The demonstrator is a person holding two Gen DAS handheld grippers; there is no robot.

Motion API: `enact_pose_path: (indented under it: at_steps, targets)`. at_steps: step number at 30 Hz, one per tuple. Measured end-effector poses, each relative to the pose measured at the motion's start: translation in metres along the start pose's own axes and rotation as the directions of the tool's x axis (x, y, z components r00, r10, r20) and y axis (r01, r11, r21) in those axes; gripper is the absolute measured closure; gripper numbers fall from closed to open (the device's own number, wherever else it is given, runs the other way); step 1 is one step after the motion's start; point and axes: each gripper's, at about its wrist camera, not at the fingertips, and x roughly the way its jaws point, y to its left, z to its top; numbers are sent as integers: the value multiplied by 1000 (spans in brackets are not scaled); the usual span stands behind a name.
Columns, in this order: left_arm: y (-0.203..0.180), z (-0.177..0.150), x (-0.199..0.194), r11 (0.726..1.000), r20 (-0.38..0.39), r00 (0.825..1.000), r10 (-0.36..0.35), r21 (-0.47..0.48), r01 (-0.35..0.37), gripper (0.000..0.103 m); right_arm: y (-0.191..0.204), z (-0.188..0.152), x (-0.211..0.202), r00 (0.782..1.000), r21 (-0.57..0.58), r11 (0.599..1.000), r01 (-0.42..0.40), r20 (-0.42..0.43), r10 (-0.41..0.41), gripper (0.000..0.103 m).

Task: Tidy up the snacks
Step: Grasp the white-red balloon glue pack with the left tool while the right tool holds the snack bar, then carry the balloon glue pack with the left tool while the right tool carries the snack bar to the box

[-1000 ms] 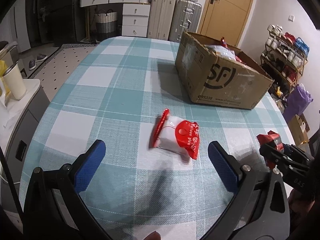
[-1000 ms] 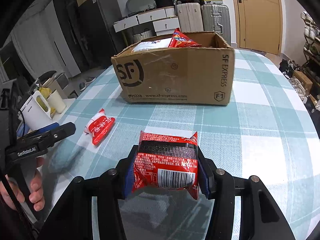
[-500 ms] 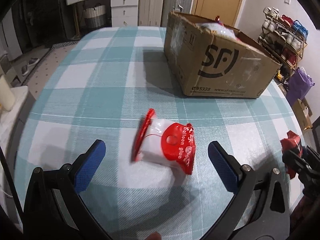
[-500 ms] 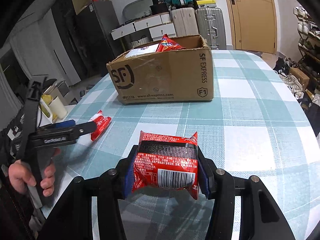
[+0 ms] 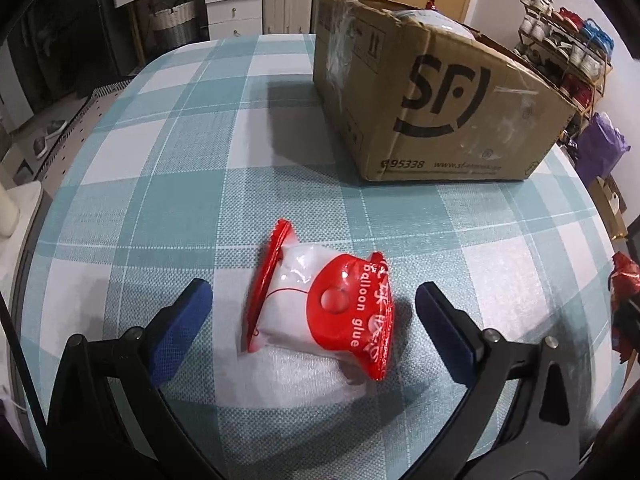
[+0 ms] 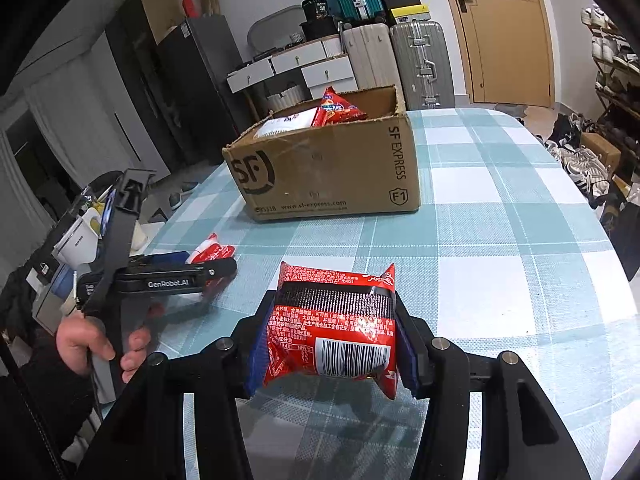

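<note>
A red-and-white snack packet (image 5: 324, 312) printed "balloon glue" is seen lying flat on the checked tablecloth (image 5: 168, 184) between the wide-open jaws of the left gripper (image 5: 313, 306), with clear space on both sides and neither blue pad touching it. A red snack bag (image 6: 334, 330) with a barcode is clamped between the blue pads of the right gripper (image 6: 329, 346), whose jaws are closed onto its two sides, and the bag is held above the table. In the right wrist view the left gripper is shown low at the left, gripped by a hand (image 6: 94, 342), with the small packet at its tips. A cardboard box (image 6: 328, 172) marked "SF EXPRESS" is set farther back on the table, its top open; a red snack bag (image 6: 338, 108) and a white packet (image 6: 286, 124) are seen inside it. The table is covered in a teal and white check. Beyond it, suitcases (image 6: 416, 64), white drawers (image 6: 300, 64) and a wooden door (image 6: 504, 28) are visible at the far wall, and a shoe rack (image 5: 564, 56) is seen at the right.
</note>
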Motion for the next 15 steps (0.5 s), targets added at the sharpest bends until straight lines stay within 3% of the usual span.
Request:
enact_pose_path:
  at_steps: [1,3,5,8,15]
  targets:
    - [-1,0,-1,1000,6,1000,7,11,-7,10,0,0,-1,1000,-1,1000,-2,-3,2,51]
    - [-6,-3,-4,999,28,999,24,47,-26,27,1,-2,-2,1000,-1,1000,-8,-8,8,51]
    - [-8,-5,-8,997,49,999,-1,72,-3,51,2,-4,-3,1000,-2,1000,-7,-12,7,51]
    - [-8,-5,-11,997,55,998,-13,81,8,56,3,-6,-7,1000,2,1000,-10,-7,10,51]
    - [-1,-12,-18,999,63,998,-12,49,9,57,13,-8,-18,1000,-15,1000,-12,11,12,51]
